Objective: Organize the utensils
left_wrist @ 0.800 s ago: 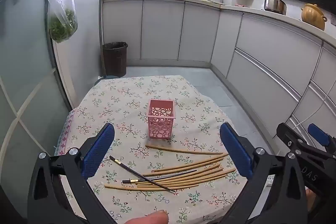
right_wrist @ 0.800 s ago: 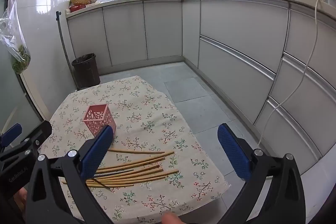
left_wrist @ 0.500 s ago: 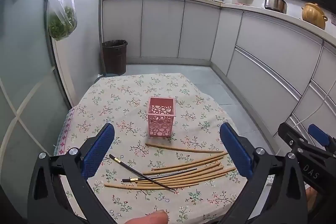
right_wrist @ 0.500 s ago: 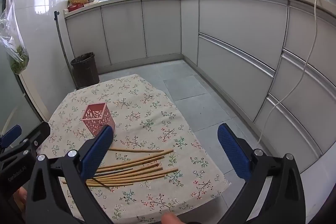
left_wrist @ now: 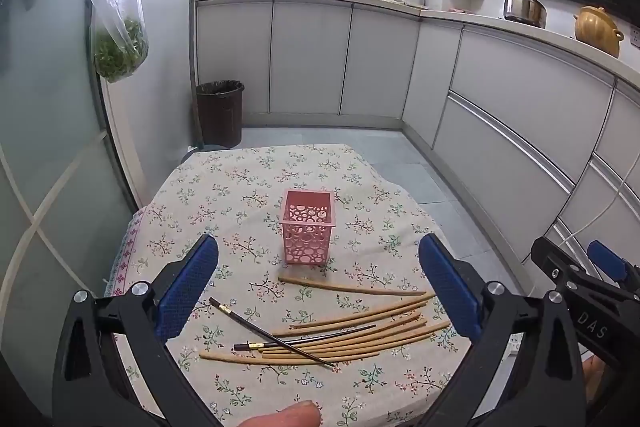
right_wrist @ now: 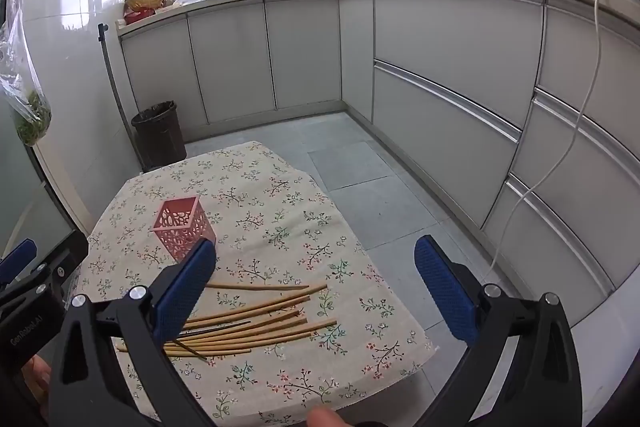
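My left gripper is held above the near edge of the table, jaws spread fully apart with nothing between the blue pads. My right gripper is in the same condition: jaws fully apart, nothing between them, positioned over the near right part of the table.

The table carries a floral cloth. A pink perforated holder stands upright near the middle of it, open end up. No utensil is visible inside it.

Just near of the holder, one wooden chopstick lies alone, running left to right. Nearer still lies a loose bundle of wooden chopsticks, roughly parallel and touching one another. Two black chopsticks lie with this bundle; one crosses it at an angle, the other lies along it.

In the left view, the right gripper's frame shows at the far right edge. A fingertip shows at the bottom edge of the left view.

A dark bin stands on the floor beyond the table, against the white cabinets.
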Demonstrator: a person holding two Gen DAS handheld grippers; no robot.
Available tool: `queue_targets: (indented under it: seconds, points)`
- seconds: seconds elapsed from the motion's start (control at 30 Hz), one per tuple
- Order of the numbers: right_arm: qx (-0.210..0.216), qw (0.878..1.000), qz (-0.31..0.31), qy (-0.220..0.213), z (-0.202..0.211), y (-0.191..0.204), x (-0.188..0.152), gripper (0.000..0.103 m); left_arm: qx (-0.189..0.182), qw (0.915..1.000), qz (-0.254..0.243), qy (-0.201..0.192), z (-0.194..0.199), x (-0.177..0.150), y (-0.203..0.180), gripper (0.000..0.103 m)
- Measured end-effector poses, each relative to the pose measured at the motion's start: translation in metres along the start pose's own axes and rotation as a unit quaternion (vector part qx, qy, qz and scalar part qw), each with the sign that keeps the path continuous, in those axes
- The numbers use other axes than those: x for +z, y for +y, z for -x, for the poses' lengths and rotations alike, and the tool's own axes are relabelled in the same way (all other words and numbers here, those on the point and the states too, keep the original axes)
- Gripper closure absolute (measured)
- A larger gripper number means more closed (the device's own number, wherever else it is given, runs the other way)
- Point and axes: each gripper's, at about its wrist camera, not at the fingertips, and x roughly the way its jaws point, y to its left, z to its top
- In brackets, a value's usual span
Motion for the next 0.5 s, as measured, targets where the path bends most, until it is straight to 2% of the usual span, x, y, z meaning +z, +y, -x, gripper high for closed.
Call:
queue_targets:
  seconds: [0.5]
  points:
    - [0.002,1.000,-0.006,-0.002,0.0023,-0.0069,0.0010,0.006,0.000,1.0000,-0.002,-0.006,0.0050,0.0043,-0.0013,0.007]
